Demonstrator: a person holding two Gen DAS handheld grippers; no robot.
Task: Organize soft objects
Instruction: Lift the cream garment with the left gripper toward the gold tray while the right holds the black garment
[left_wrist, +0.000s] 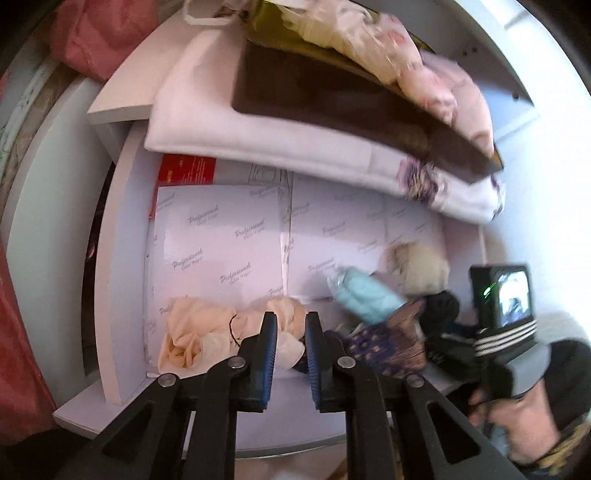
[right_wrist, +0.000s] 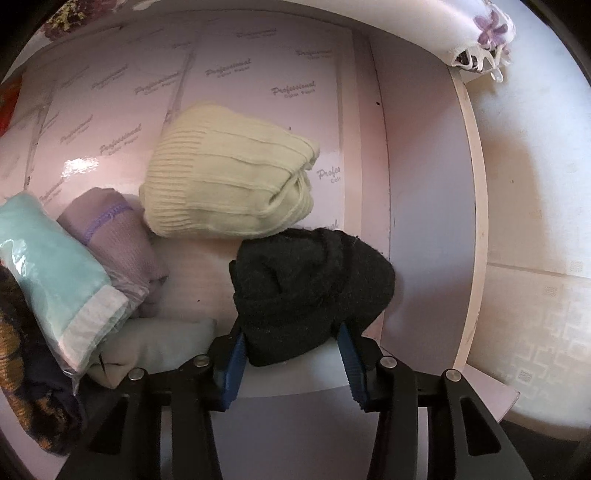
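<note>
In the left wrist view, a crumpled peach cloth lies at the front left of a white cupboard compartment lined with printed paper. My left gripper is shut, with a fold of that cloth pinched between its blue pads. In the right wrist view, my right gripper points down and is shut on a black knit hat, its pads pressing both sides. A cream ribbed knit hat rests just behind the black one, touching it.
A bagged teal cloth, a lilac cloth, a pale folded cloth and a dark patterned cloth crowd the left. The side wall stands close on the right. Folded bedding overhangs from the shelf above.
</note>
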